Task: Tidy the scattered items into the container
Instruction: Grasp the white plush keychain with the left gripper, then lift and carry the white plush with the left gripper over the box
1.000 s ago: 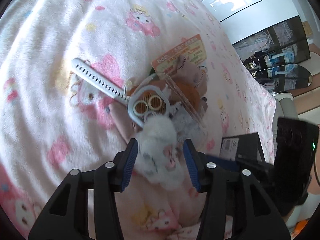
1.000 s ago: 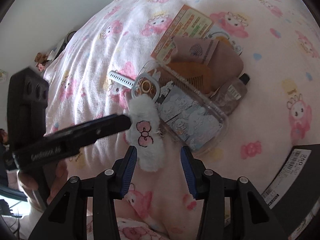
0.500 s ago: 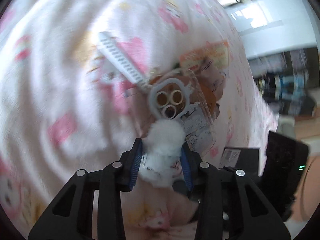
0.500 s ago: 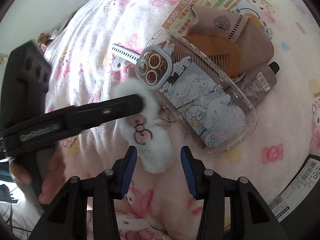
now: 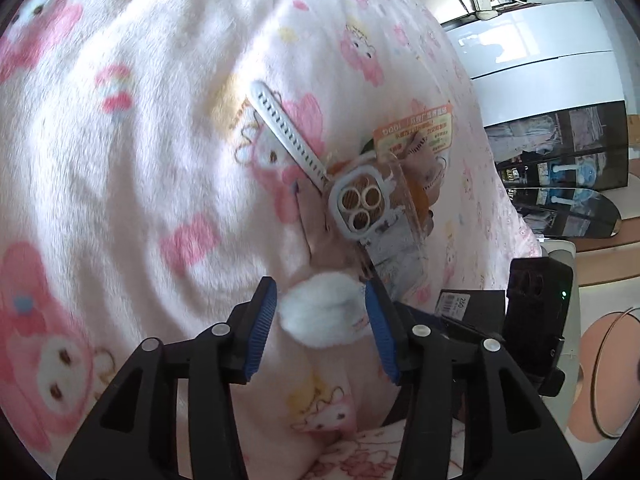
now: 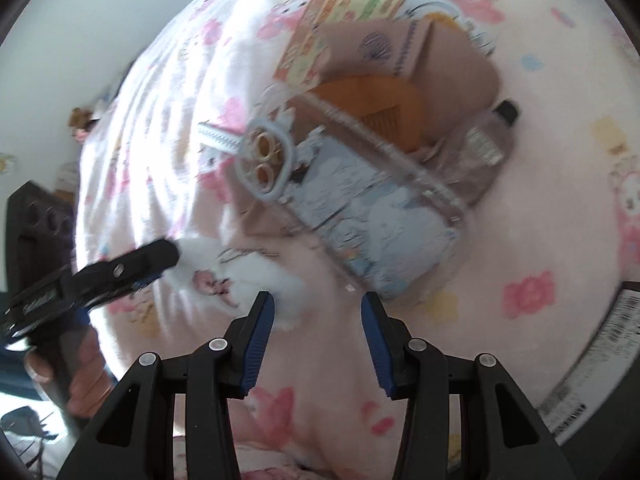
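A white fluffy plush item with a pink bow (image 5: 324, 308) (image 6: 240, 276) lies on the pink blanket, in front of a clear plastic container (image 6: 380, 216) (image 5: 400, 236). My left gripper (image 5: 320, 320) has its jaws around the plush; I cannot tell if they squeeze it. The left gripper's finger (image 6: 132, 264) shows at the plush in the right wrist view. My right gripper (image 6: 318, 320) is open and empty, just right of the plush. A white comb (image 5: 288, 132) and a phone case with rings (image 5: 360, 204) lie at the container's near end.
An orange comb (image 6: 380, 104), a brown pouch (image 6: 440, 52), a small bottle (image 6: 488, 148) and an orange leaflet (image 6: 352, 12) lie behind the container. A black box with a barcode (image 6: 592, 360) is at the right. The blanket's edge and room furniture are at the right of the left wrist view.
The left gripper has pulled the plush back from the container towards the near side, and its jaws look wider apart. The right gripper has moved closer to the container.
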Available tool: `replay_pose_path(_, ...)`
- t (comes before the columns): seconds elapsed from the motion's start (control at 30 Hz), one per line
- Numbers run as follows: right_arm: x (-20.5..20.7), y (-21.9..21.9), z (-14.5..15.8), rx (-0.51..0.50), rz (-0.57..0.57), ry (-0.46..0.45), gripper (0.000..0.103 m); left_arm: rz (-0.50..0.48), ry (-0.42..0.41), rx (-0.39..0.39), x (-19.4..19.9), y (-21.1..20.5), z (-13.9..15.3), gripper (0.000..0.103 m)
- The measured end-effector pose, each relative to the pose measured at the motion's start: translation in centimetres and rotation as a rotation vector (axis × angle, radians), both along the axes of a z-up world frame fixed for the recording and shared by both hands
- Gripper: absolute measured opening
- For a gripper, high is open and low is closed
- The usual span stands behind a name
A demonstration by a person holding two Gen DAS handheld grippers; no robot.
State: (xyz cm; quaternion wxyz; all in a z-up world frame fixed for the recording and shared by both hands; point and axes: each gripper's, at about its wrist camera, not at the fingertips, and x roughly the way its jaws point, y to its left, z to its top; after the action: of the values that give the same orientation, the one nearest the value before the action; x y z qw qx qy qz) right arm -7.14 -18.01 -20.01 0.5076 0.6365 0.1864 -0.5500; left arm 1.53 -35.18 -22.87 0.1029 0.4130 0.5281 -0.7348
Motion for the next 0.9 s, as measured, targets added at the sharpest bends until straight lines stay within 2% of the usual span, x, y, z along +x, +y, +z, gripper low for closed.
replay_pose_path(0.17, 0.0, 0.2, 0.5, -0.038, 0.028, -0.027, 0.041, -0.024, 0.023, -0.027, -0.1, -0.2, -0.1, 0.049)
replay_pose_path(0.33, 0.2, -1.6, -0.7, 0.013, 0.024, 0.003, 0.041, -0.008, 0.021, -0.022, -1.2, -0.9, -1.2, 0.049)
replay_pose_path(0.43, -0.2, -2.4, -0.9, -0.018, 0.028, -0.062, 0.042, -0.018, 0.017, -0.02, -2.3, -1.2, -2.0, 0.049)
replay_pose_path(0.6, -0.2, -3.4, -2.3, 0.003, 0.061, -0.142, 0.042, -0.055, 0.02, 0.012, -3.2, -0.5, -2.7, 0.048)
replay_pose_path(0.67, -0.2, -3.3, -2.2, -0.01, 0.05, -0.151, 0.042, -0.075, 0.025, 0.016, -3.4, 0.2, -2.5, 0.036)
replay_pose_path(0.83, -0.8, -2.4, -0.8, -0.083, -0.036, -0.112, 0.042, -0.095, 0.061, -0.018, -3.2, 1.2, -0.2, 0.033)
replay_pose_path(0.9, -0.8, -1.6, 0.8, -0.127, -0.068, -0.105, 0.042, -0.112, 0.088, -0.035, -2.9, 1.7, 1.5, 0.033)
